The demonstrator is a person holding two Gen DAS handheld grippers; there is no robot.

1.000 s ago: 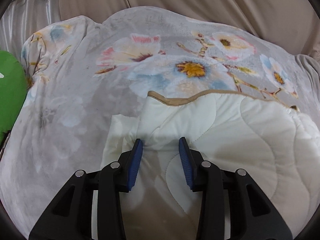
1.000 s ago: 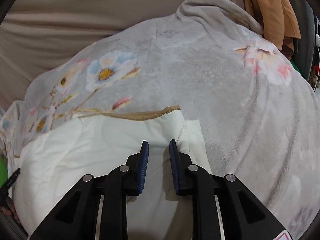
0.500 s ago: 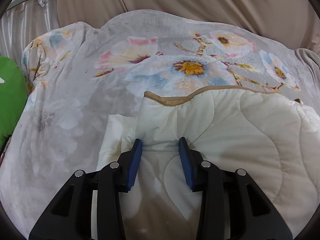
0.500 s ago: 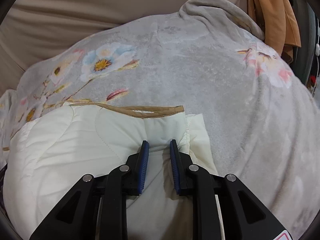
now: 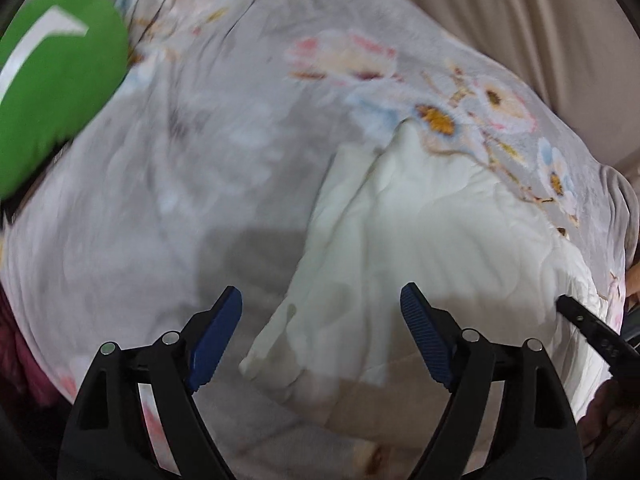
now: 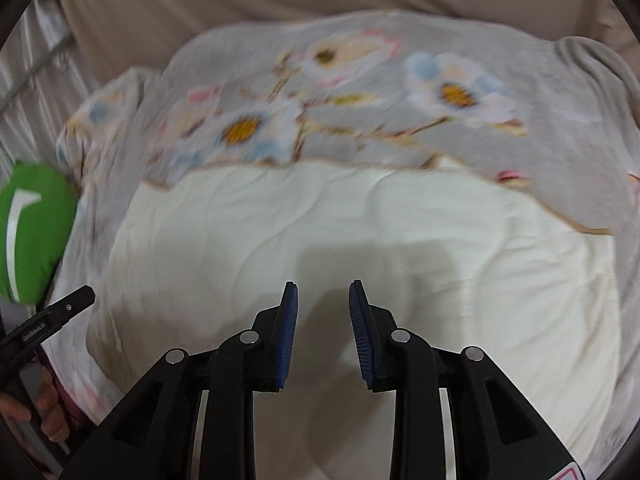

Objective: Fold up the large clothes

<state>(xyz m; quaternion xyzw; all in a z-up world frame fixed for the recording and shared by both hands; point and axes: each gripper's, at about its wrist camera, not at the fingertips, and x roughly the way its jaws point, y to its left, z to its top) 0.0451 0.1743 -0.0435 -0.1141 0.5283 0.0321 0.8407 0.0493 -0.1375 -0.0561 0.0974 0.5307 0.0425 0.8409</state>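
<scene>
A grey floral blanket lies spread out, with its cream quilted underside folded over on top. My left gripper hovers over the left corner of that cream flap. Its jaws are opening wide and nothing is pinched between them. In the right wrist view the cream flap covers the near half of the floral blanket. My right gripper hangs above it, jaws opening with a narrow empty gap. Each view shows the other gripper's black tip at its edge. The picture is blurred by motion.
A green cushion sits at the blanket's left edge, also visible as the green cushion. Beige fabric rises behind the blanket. A hand grips the left tool's handle. Dark red cloth shows at the lower left.
Both grippers have let go of the cream flap's edge, which lies on the blanket. The left jaws spread wide, the right ones a little. Both views swung sideways and pulled back.
</scene>
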